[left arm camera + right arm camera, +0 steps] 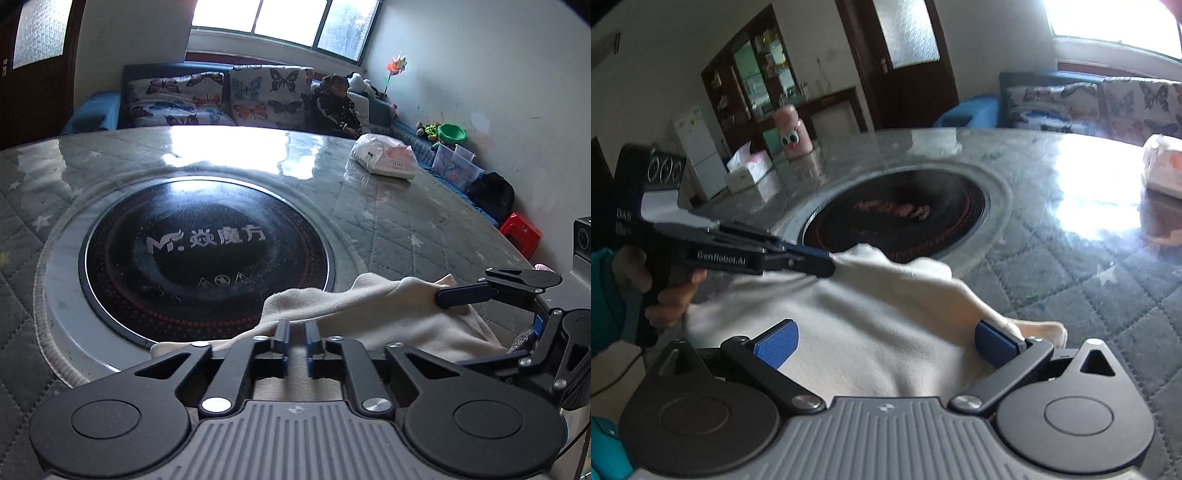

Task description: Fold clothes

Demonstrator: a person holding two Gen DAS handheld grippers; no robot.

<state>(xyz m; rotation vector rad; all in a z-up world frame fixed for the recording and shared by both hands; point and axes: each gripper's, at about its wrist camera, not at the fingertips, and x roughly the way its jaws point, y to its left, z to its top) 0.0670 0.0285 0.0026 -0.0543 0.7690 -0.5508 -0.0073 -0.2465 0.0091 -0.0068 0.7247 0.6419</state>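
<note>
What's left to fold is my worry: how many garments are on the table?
1: a cream garment at the near table edge beside the black cooktop, pinched by the left claw, with the open right claw over it. Others may lie outside both views.

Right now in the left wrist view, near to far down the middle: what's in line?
left gripper shut on the cream garment → black round cooktop set in the table → glare patch on the tabletop → butterfly-print sofa cushions → window.
</note>
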